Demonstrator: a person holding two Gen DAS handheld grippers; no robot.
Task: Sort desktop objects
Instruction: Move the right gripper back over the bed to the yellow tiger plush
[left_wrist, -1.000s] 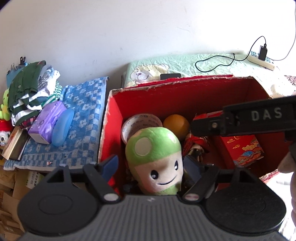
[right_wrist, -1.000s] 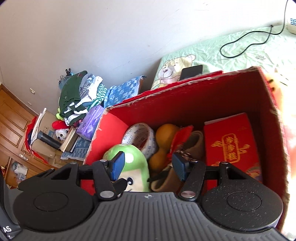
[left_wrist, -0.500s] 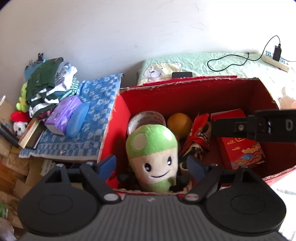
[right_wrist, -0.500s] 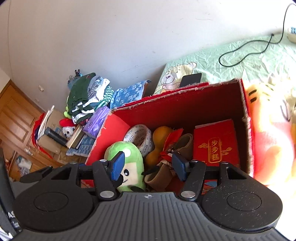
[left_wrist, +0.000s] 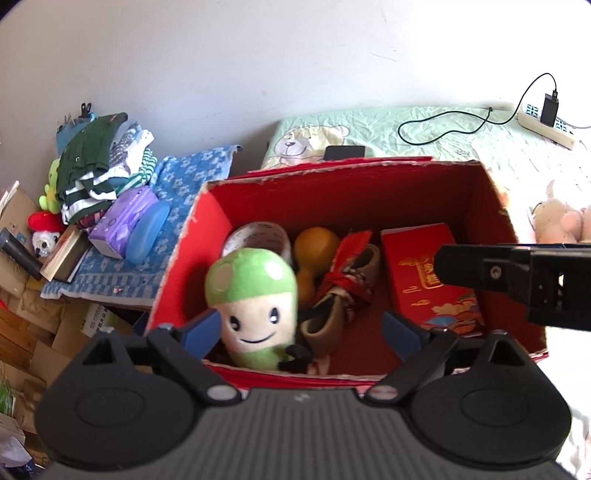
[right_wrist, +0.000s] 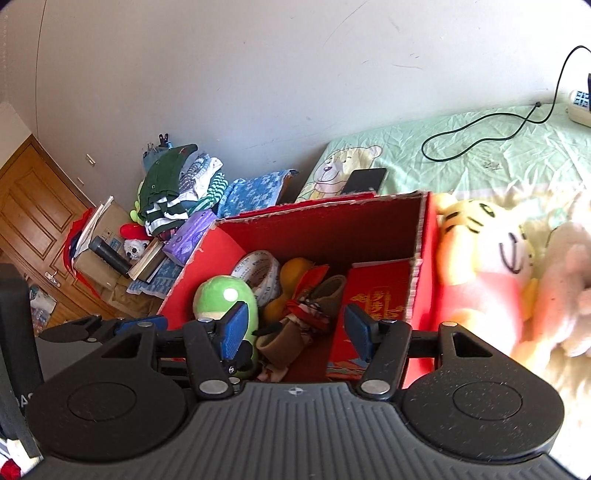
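A red cardboard box (left_wrist: 343, 192) (right_wrist: 421, 258) holds a green mushroom plush (left_wrist: 251, 295) (right_wrist: 225, 299), a tape roll (left_wrist: 258, 238), an orange gourd (left_wrist: 314, 243), a brown slipper with red cloth (left_wrist: 343, 291) and a red packet box (left_wrist: 428, 280). My left gripper (left_wrist: 301, 328) is open and empty above the box's near edge, with the plush between its fingers' line of sight. My right gripper (right_wrist: 295, 330) is open and empty above the box. A tiger plush (right_wrist: 484, 258) and a pale plush (right_wrist: 569, 280) lie right of the box.
The box stands on a green bear-print bedsheet (left_wrist: 424, 129) with a phone (left_wrist: 343, 152), a black cable and a power strip (left_wrist: 546, 122). Left are a blue cloth (left_wrist: 184, 177), folded clothes (left_wrist: 99, 166), a purple tissue pack (left_wrist: 122, 218) and cardboard boxes.
Both grippers have pulled back and up from the box, so more of the box and room shows. The mushroom plush stays in the box. The tiger plush has come into the right view.
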